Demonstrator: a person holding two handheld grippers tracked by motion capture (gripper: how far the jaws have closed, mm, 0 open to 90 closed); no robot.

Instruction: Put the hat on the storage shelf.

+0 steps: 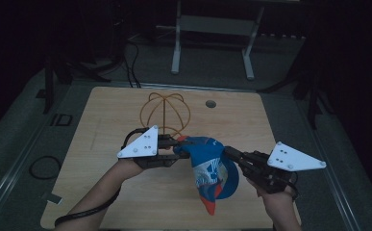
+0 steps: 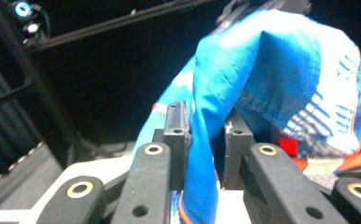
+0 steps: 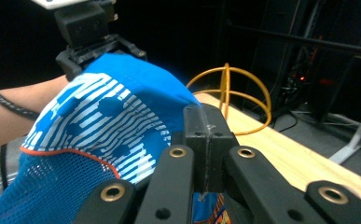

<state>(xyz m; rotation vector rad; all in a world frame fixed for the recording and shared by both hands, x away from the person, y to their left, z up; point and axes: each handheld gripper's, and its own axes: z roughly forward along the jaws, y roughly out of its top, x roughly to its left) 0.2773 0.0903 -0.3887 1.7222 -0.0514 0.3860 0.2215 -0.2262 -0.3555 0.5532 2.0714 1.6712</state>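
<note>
Cap [image 1: 210,168], blue with white stripes, mesh panels and orange trim, hangs in the air above the near half of the table [image 1: 102,192], stretched between the two grippers.

Left gripper [image 1: 176,144]: jaws clamped on a fold of the cap's blue cloth; the left gripper view shows the fabric pinched between the two pads. The person's left hand [image 1: 128,166] holds it at the cap's left edge, jaws pointing right.

Right gripper [image 1: 228,153]: jaws pressed together on the cap's edge; in the right gripper view the pads meet with a strip of cloth emerging below them. The right hand [image 1: 275,195] holds it at the near right, jaws pointing left and slightly away.

Reason for the hold, as a judgement: two opposed grips on the rim keep the soft cap spread open, so that its hollow can be lowered over a support. The peak [image 1: 208,204] dangles at the lowest, nearest point.

Wire stand [image 1: 167,113]: an orange dome of bent hoops, standing on the table just beyond the cap, toward the far side. Nothing rests on it or inside it. The cap is apart from it.

A round hole [image 1: 211,103] lies in the tabletop to the right of the stand.
</note>
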